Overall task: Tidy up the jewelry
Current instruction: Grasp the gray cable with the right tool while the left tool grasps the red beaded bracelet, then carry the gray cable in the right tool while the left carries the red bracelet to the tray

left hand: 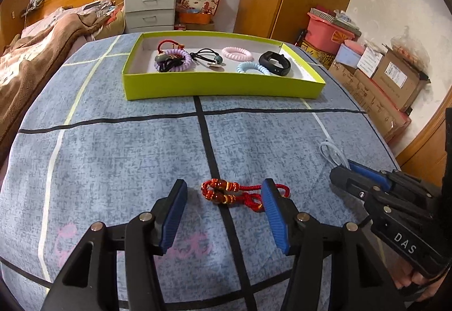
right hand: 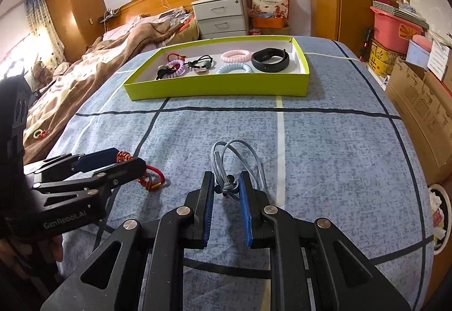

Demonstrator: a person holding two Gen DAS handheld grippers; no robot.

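Fingers of left gripper (left hand: pixel 224 193) spread, straddling red cord bracelet (left hand: pixel 226 193), long axis left-right in frame; right gripper (right hand: pixel 227 188) part-open around grey cord (right hand: pixel 226 152) knot.

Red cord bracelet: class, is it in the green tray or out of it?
Out. The red cord bracelet lies on the blue bedsheet, between the open left claw, well short of the green tray.

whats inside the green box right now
Inside the green box: a black band, pink, blue and purple coil ties, a black tie and a red cord. The near wall hides some floor.
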